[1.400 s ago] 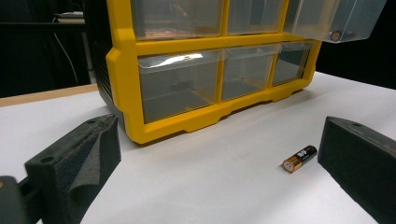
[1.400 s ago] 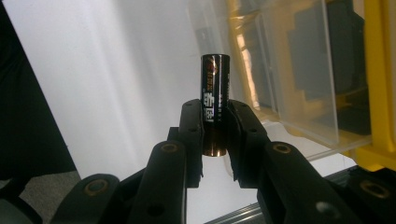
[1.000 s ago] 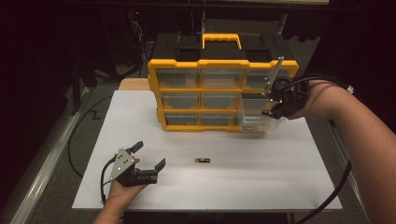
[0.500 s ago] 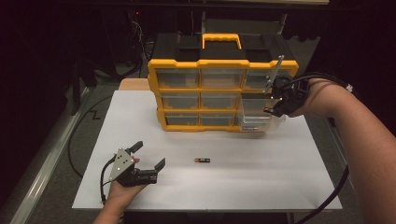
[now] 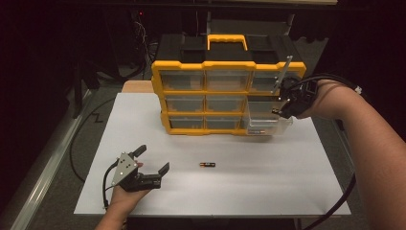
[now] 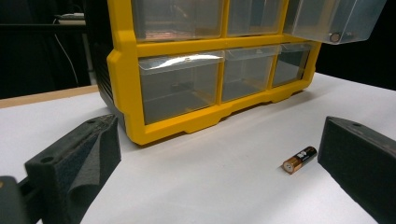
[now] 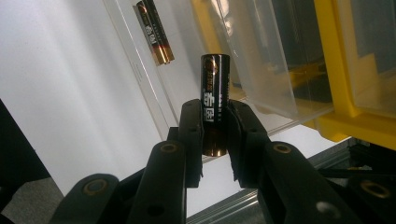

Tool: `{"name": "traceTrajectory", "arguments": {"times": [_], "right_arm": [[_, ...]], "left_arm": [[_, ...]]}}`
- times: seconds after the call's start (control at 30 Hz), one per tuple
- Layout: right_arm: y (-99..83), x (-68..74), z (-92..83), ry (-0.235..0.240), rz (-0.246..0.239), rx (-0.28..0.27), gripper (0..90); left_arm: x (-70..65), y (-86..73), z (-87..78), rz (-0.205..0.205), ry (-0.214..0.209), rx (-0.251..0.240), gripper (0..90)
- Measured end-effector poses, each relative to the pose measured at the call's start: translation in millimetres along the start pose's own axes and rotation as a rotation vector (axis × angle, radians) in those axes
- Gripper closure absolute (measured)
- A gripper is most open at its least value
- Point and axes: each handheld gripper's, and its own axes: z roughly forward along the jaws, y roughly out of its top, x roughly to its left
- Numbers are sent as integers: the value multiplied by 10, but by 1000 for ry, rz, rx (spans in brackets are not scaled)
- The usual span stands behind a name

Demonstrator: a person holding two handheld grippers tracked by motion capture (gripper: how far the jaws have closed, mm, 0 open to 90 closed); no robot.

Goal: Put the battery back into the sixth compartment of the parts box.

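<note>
Battery (image 7: 214, 105) clamped upright between right gripper (image 7: 215, 135) pads, poised at pulled-out drawer (image 5: 268, 123) on organizer (image 5: 225, 96)'s lower right; second battery (image 7: 154, 31) already lying inside that drawer. Barely any shift from a second ago: same hover at the drawer, grip unchanged, so release looks imminent but not done. Third battery (image 5: 207, 164) lying loose on table (image 5: 287, 182), just beside left gripper (image 5: 153, 160), resting there with jaws wide, holding nothing.
</note>
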Motion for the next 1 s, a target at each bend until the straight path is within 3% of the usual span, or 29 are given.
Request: {"name": "traceTrajectory", "arguments": {"times": [0.43,0.53,0.63,1.0], "right_arm": [[-43,-1,-32,6,11,-13,775],[-62,-5,-84,23,17,-52,665],[-73,17,-142,23,22,-67,610],[-60,205,-170,18,-1,-58,514]], "left_arm": [[2,-1,-1,-1,2,0,5],[2,-2,-1,0,3,2,5],[3,-3,2,-1,4,2,5],[-5,-5,6,-1,1,5,5]]}}
